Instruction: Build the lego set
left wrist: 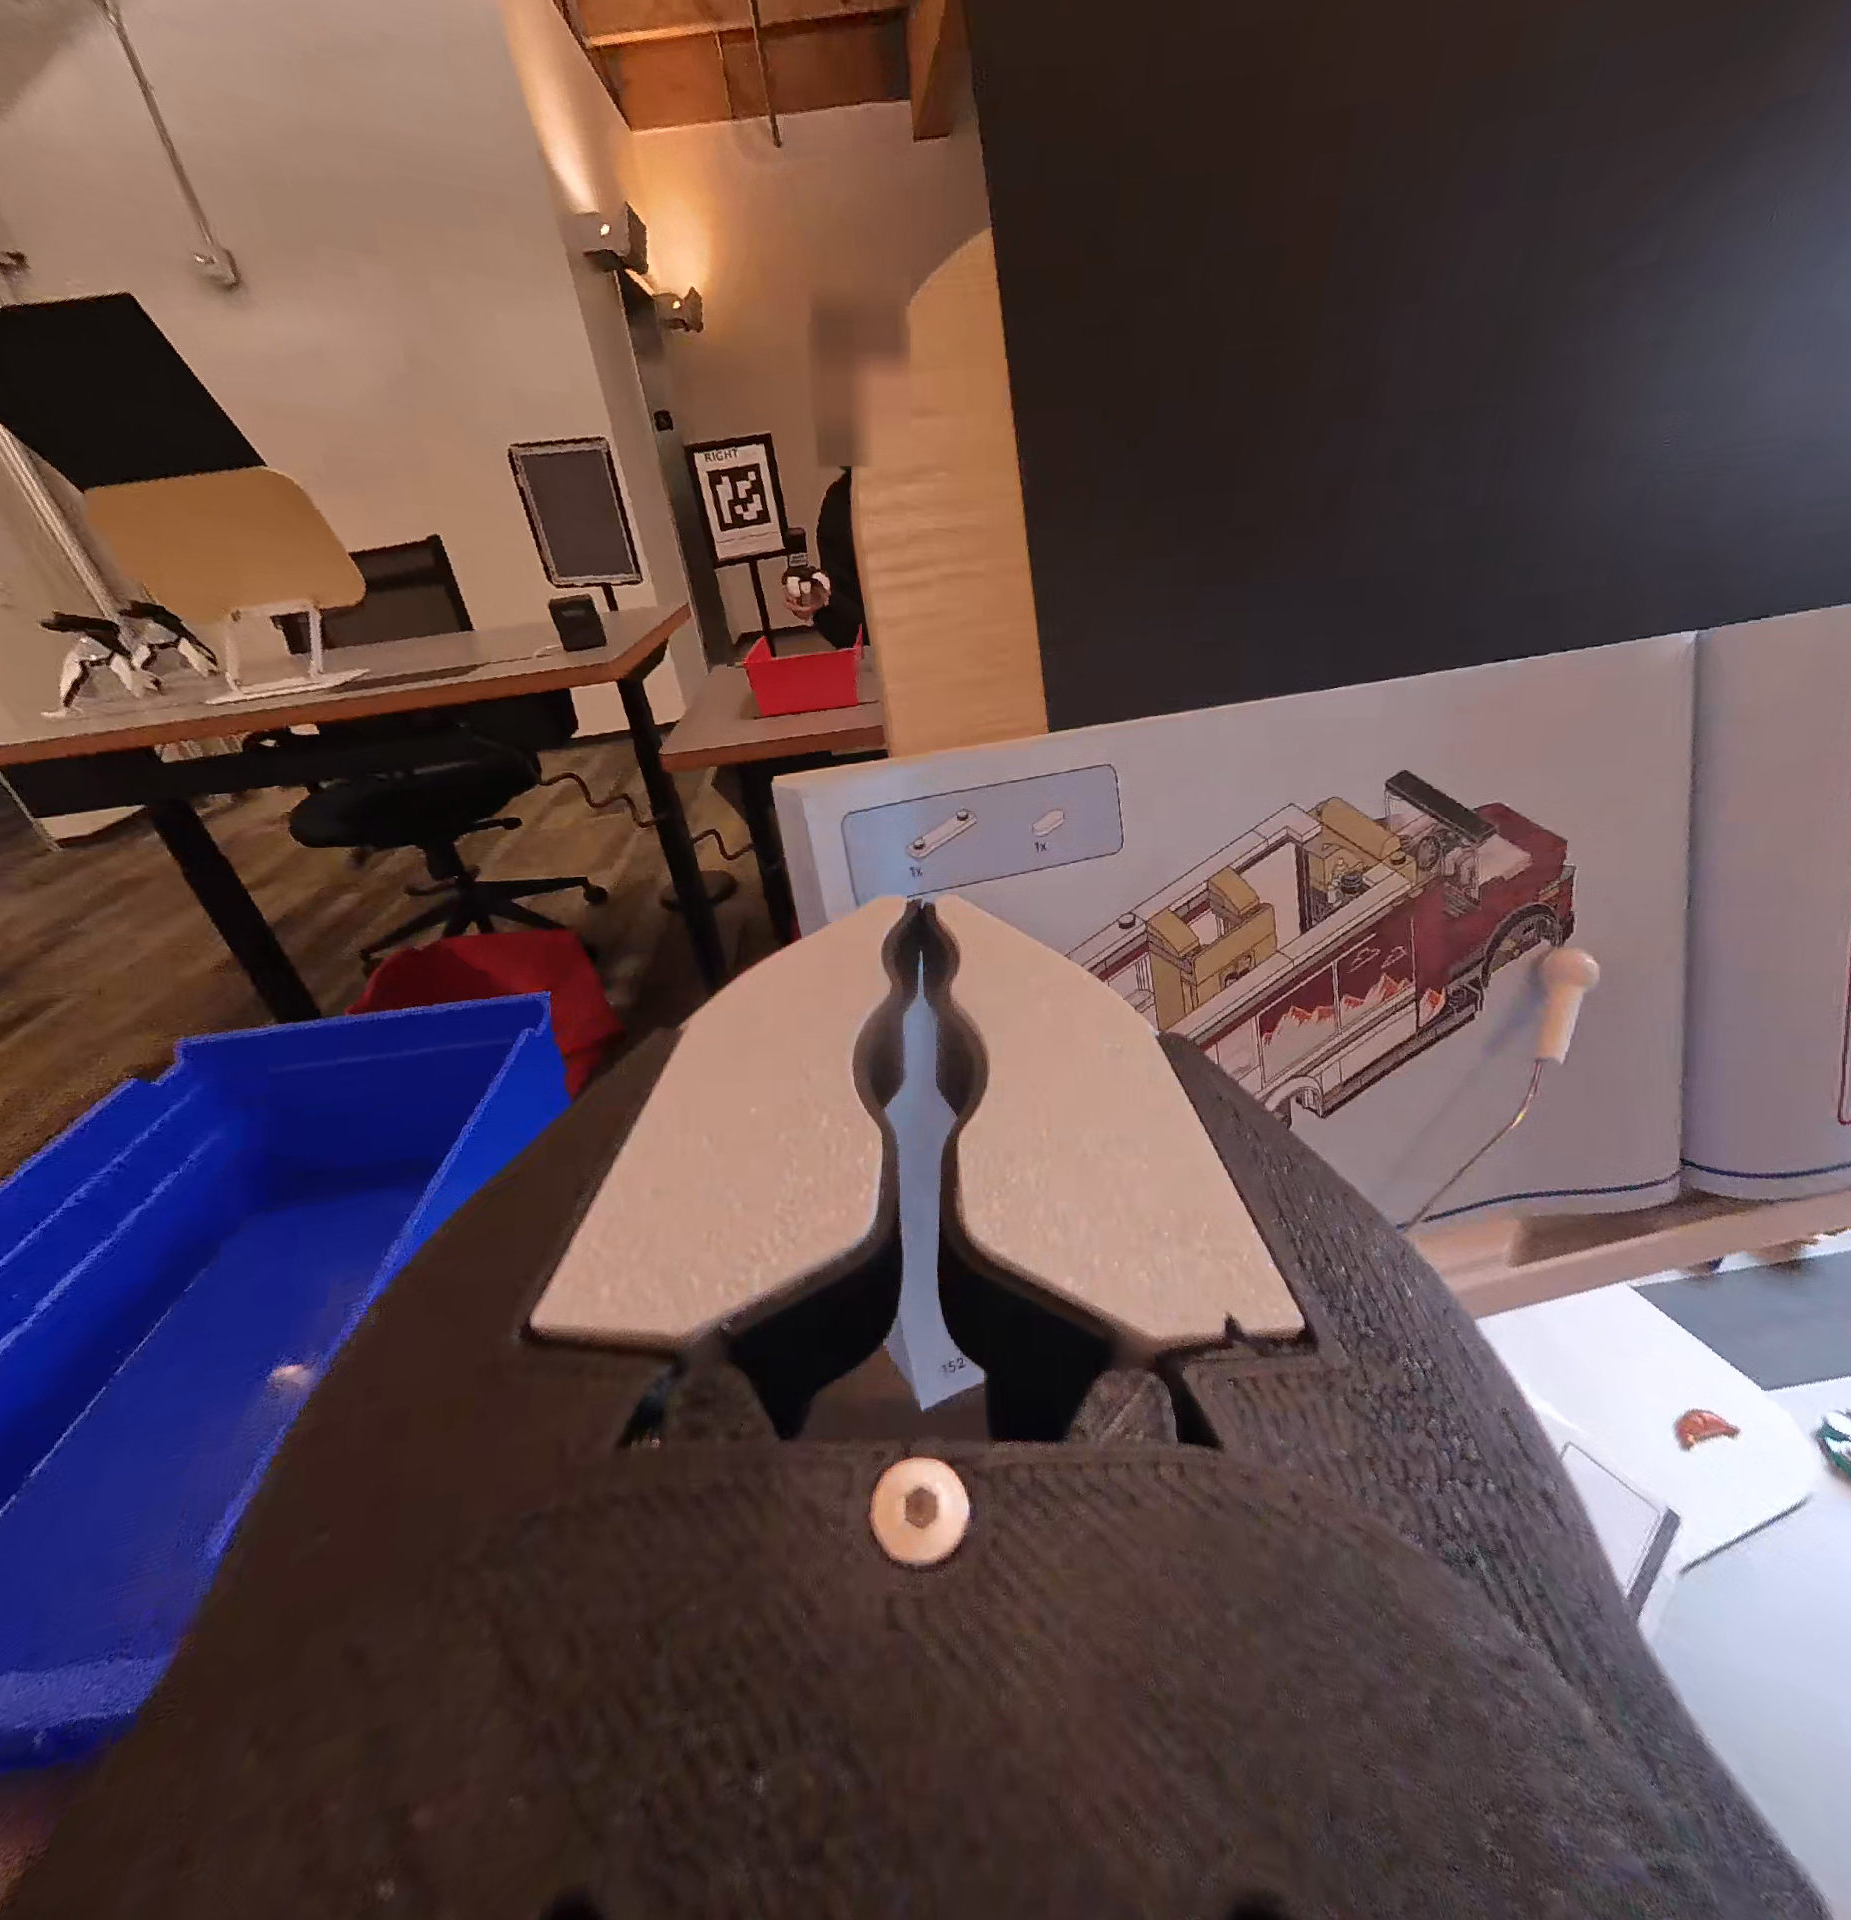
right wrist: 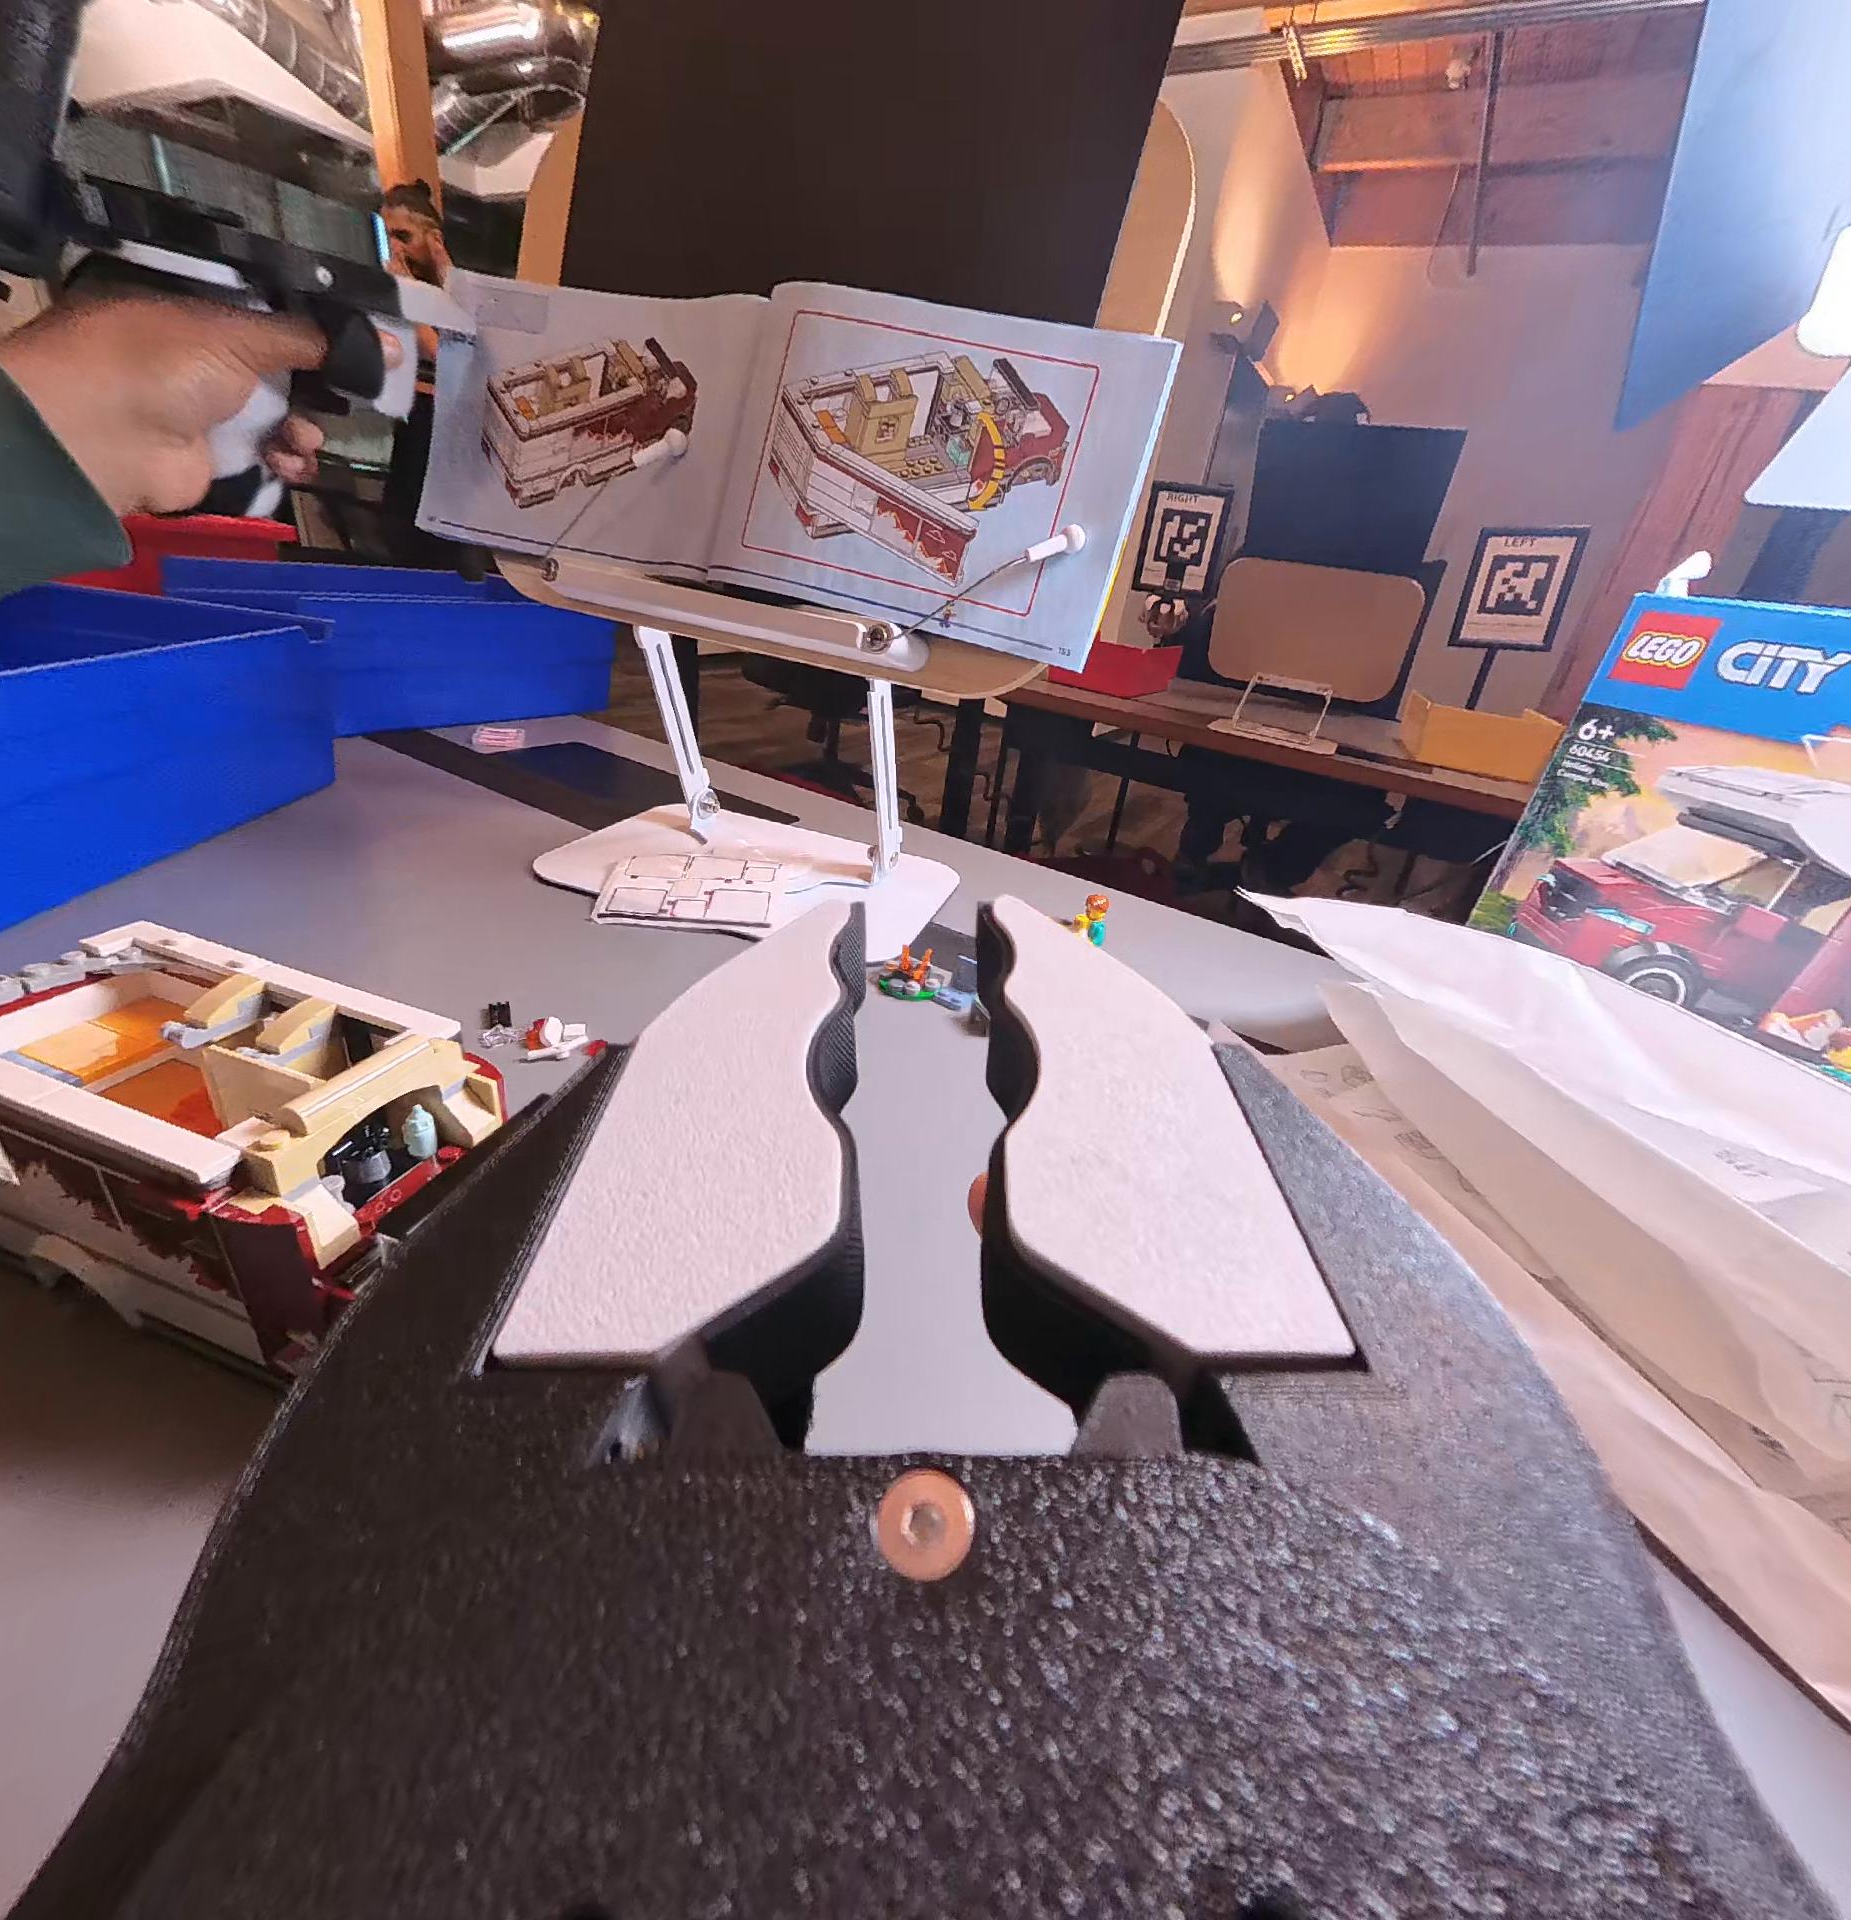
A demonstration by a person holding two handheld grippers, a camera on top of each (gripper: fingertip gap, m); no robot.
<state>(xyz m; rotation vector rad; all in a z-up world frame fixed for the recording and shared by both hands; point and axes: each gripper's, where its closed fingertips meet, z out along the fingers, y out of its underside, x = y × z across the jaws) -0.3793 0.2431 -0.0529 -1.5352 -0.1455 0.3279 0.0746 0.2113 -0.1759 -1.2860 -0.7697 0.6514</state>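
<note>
My left gripper (left wrist: 921,909) is shut on a page (left wrist: 923,1195) of the open instruction booklet (left wrist: 1316,935); the sheet runs edge-on between its pads. The right wrist view shows the same gripper (right wrist: 422,303), held in a hand, pinching the upper left corner of the booklet (right wrist: 796,457) on its white stand (right wrist: 755,847). My right gripper (right wrist: 919,914) is open above the grey table (right wrist: 381,894), with bare table showing between its fingers. It points toward a small green campfire piece (right wrist: 908,977). A half-built red and white brick camper (right wrist: 194,1112) stands to its left.
Blue bins (right wrist: 142,727) sit at the table's left, one also in the left wrist view (left wrist: 225,1195). Loose small parts (right wrist: 542,1034), a sticker sheet (right wrist: 692,888) and a minifigure (right wrist: 1094,920) lie ahead. White paper bags (right wrist: 1575,1143) and the set's box (right wrist: 1731,810) fill the right. Left tips to right tips: about 45 centimetres.
</note>
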